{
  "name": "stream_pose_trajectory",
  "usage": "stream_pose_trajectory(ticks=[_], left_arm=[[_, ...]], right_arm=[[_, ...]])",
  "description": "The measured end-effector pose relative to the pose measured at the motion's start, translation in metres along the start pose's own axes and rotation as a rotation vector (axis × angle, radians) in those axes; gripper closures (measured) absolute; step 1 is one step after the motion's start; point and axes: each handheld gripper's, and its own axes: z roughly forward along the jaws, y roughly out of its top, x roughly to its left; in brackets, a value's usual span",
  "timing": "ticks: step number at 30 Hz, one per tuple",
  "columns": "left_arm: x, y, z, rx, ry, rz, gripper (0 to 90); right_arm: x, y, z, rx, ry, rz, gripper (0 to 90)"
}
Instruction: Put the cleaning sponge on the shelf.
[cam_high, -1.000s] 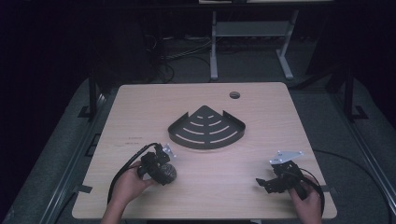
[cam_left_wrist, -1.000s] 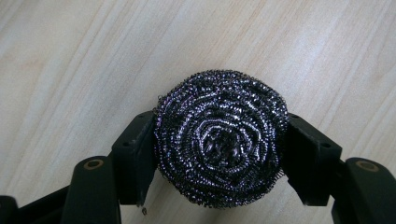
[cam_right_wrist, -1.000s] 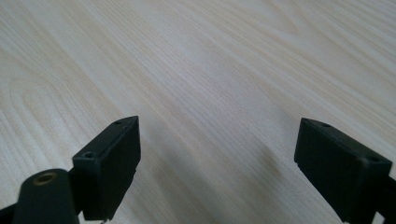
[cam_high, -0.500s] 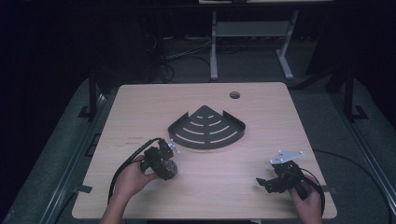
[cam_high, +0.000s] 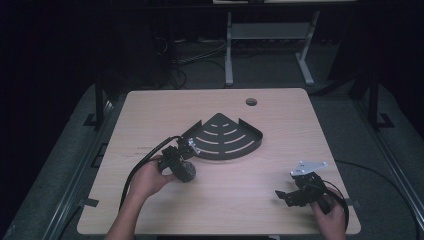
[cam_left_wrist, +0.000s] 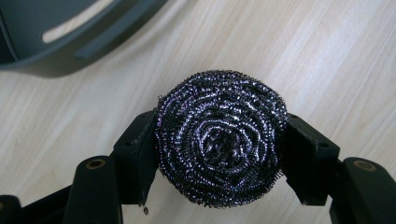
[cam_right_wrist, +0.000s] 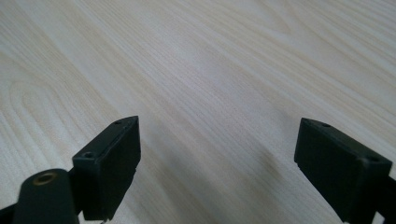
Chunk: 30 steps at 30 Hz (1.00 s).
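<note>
While we are looking from the near edge of the pale wooden tabletop (cam_high: 235, 200), we are seeing the right hand-held gripper (cam_high: 283, 194) lying low at the near right corner, its two black jaws standing wide apart with nothing but bare wood grain between them in the right gripper view (cam_right_wrist: 217, 154). Farther in, on the left side, we are holding the left hand-held gripper (cam_high: 186, 172), and its jaws are clamping the round, dark steel-wool scouring pad (cam_left_wrist: 220, 137) from both sides. That pad is showing a coiled, glinting face and is hanging over the wood in the left gripper view. Just beyond it, the black fan-shaped slotted metal corner shelf (cam_high: 225, 137) is lying flat near the middle of the tabletop. Farthest off, a small round hole (cam_high: 251, 101) is sitting near the far edge.
</note>
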Motion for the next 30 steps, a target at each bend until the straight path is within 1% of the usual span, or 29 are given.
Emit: stream_pose_trajectory(ticks=[3, 5, 8, 10, 14, 17, 19, 25, 26, 28, 30], left_arm=[[0.002, 0.008, -0.003, 0.005, 0.002, 0.012, 34.3], [0.004, 0.012, -0.004, 0.003, 0.005, 0.011, 34.3], [0.005, 0.019, -0.006, 0.009, 0.013, 0.024, 34.2], [0.006, 0.023, -0.007, 0.004, 0.009, 0.026, 34.2], [0.009, 0.031, -0.007, 0.011, 0.006, 0.028, 34.2], [0.012, 0.036, -0.008, 0.002, 0.007, 0.026, 34.2], [0.013, 0.040, -0.009, -0.003, 0.010, 0.030, 34.1], [0.018, 0.049, -0.010, 0.000, 0.015, 0.037, 34.1], [0.019, 0.050, -0.009, -0.004, 0.012, 0.032, 34.2], [0.021, 0.053, -0.009, 0.002, 0.016, 0.037, 34.2], [0.024, 0.056, -0.008, -0.003, 0.012, 0.029, 34.1]], right_arm=[[0.000, 0.000, 0.000, -0.002, 0.000, 0.002, 14.1], [0.000, 0.000, -0.001, -0.004, 0.001, 0.005, 14.0], [0.000, 0.000, -0.001, -0.006, 0.002, 0.007, 14.1], [-0.001, 0.000, -0.001, -0.006, 0.003, 0.006, 14.1], [-0.001, 0.000, -0.001, -0.004, 0.001, 0.005, 14.0], [-0.001, -0.001, -0.002, -0.009, 0.003, 0.010, 14.1], [-0.001, -0.001, -0.001, -0.005, 0.002, 0.004, 14.1], [-0.002, -0.002, -0.003, -0.011, 0.001, 0.011, 14.0], [-0.002, -0.002, -0.003, -0.012, 0.001, 0.009, 14.1], [-0.001, -0.001, -0.003, -0.009, -0.001, 0.007, 14.1], [0.000, -0.001, -0.002, -0.009, 0.003, 0.005, 14.1]])
